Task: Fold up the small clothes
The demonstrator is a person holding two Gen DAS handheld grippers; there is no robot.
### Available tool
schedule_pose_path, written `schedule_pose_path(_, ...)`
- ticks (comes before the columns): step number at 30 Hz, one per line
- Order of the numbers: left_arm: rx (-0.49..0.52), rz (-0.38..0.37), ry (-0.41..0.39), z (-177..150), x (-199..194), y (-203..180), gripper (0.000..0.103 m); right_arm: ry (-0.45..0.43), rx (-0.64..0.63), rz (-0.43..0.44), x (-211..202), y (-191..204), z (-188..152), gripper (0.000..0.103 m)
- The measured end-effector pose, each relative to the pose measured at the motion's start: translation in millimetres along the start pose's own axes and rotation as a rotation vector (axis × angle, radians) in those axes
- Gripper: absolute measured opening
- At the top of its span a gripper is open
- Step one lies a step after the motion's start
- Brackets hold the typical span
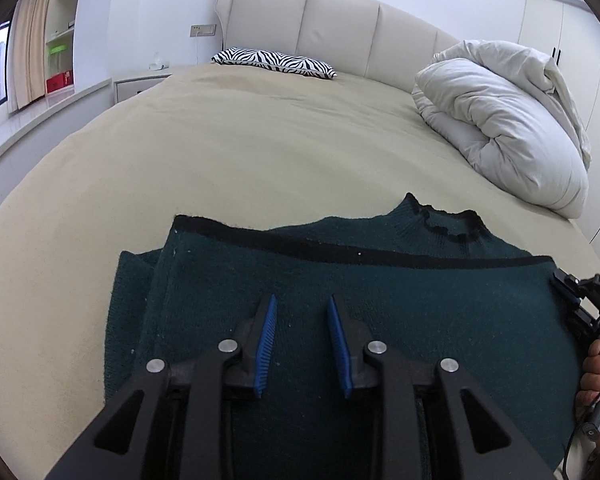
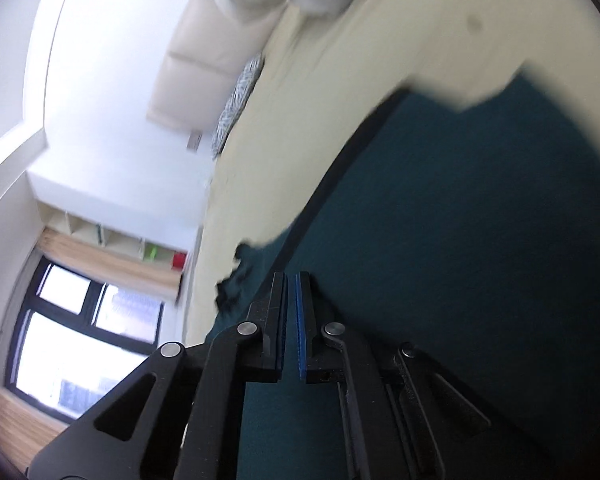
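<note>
The left hand-held gripper point(image 1: 302, 300) hangs over the dark green sweater point(image 1: 380, 312), its blue pads point(image 1: 269, 320) spread a little apart with only the knit showing through the gap; nothing is pinched there, and whether the tips touch the cloth cannot be told. It points forward and downward across the garment, a stance that suits releasing or pressing a fold.

Just ahead of it runs a black-trimmed edge point(image 1: 340, 246), which looks to be the hem brought up toward the neck, so the sweater seems to be folded once across its middle. Beyond that edge, ahead and to the right, the scalloped collar point(image 1: 444, 220) lies flat on the bed point(image 1: 240, 152). To the left of the gripper a lower layer pokes out unevenly, which suggests the fold still wants squaring.

The right hand-held gripper point(image 2: 292, 280) has its pads pressed together. No cloth is visibly caught between them. It is rolled hard over, so the room leans sideways in its view, and the picture is smeared. The sweater point(image 2: 480, 240) fills the space ahead and to its right. From the left wrist view this gripper point(image 1: 572, 292) sits at the garment's right edge, a hand point(image 1: 598, 376) wrapped round its handle.

Far ahead are a zebra pillow point(image 1: 274, 62) and, to the right, a bundled duvet point(image 1: 504, 120).
</note>
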State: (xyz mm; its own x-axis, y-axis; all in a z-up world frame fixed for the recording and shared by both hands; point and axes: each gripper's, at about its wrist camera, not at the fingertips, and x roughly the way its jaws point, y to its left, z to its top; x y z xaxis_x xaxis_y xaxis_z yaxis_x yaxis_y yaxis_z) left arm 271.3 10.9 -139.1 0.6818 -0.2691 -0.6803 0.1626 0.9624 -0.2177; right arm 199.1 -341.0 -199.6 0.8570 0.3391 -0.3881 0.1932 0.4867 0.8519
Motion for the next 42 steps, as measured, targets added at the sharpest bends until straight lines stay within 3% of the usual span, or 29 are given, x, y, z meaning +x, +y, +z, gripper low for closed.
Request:
schedule_pose_path(5, -0.078, -0.036, 0.008, -1.4, -10.6, 13.8, 0.029, -0.133, 0.017, -0.075, -43.2, -30.3, 15.9, 0.002)
schedule_pose_path(8, -0.08, 0.038, 0.014, -7.7, -27.5, 16.5, 0.029, -0.192, 0.075, -0.154, -71.1, -49.8, 20.0, 0.007)
schedule_pose_path(11, -0.088, 0.071, 0.0, -23.3, -54.9, 19.4, 0.032, -0.186, -0.044, -0.278, -91.3, -25.1, 8.6, 0.014)
schedule_pose_path(13, -0.084, 0.064, -0.021, -36.7, -74.6, 15.1, 0.033, -0.194, -0.097, -0.204, -101.2, 0.3, -10.1, 0.019)
schedule_pose_path(14, -0.067, 0.062, -0.026, -43.4, -82.6, 9.2, 0.033, -0.175, -0.141, -0.155, -98.8, 21.5, -26.3, 0.024)
schedule_pose_path(16, -0.02, 0.061, -0.022, -54.7, -92.3, -3.8, 0.039, -0.114, -0.228, -0.115, -83.6, 53.6, -50.9, 0.064)
schedule_pose_path(17, 0.002, 0.067, -0.013, -60.1, -94.0, -8.3, 0.042, -0.057, -0.296, -0.092, -66.1, 74.4, -68.4, 0.066)
schedule_pose_path(20, -0.007, 0.078, 0.012, -69.9, -91.3, 0.4, 0.042, 0.129, -0.342, -0.009, -9.4, 102.7, -112.2, 0.066)
schedule_pose_path(23, -0.011, 0.053, 0.03, -72.1, -90.5, 13.2, 0.042, 0.234, -0.267, -0.067, 29.9, 78.2, -129.3, 0.063)
schedule_pose_path(25, 0.022, 0.055, 0.032, -74.4, -91.7, 13.1, 0.042, 0.183, -0.219, -0.021, 22.7, 55.1, -123.2, 0.032)
schedule_pose_path(27, 0.039, 0.059, 0.03, -77.3, -92.8, 12.9, 0.042, 0.148, -0.098, 0.01, 7.9, 25.4, -108.3, 0.018)
schedule_pose_path(28, 0.036, 0.059, 0.029, -77.9, -93.4, 13.9, 0.042, 0.118, -0.055, 0.012, -5.7, 11.8, -97.3, 0.017)
schedule_pose_path(32, 0.017, 0.052, 0.033, -81.2, -94.5, 16.8, 0.042, -0.047, -0.002, -0.073, -57.7, -22.1, -68.6, 0.02)
schedule_pose_path(36, 0.01, 0.046, 0.031, -83.2, -91.5, 18.4, 0.042, -0.13, -0.009, -0.173, -90.8, -20.7, -58.3, 0.023)
schedule_pose_path(38, 0.017, 0.052, 0.026, -84.5, -91.1, 17.1, 0.042, -0.135, -0.082, -0.206, -89.3, 1.3, -61.9, 0.033)
schedule_pose_path(40, 0.021, 0.056, 0.026, -84.7, -91.0, 16.5, 0.042, -0.098, -0.16, -0.182, -83.4, 25.3, -65.6, 0.038)
schedule_pose_path(42, 0.02, 0.055, 0.028, -84.8, -91.1, 16.7, 0.042, -0.031, -0.246, -0.147, -49.9, 56.9, -73.8, 0.041)
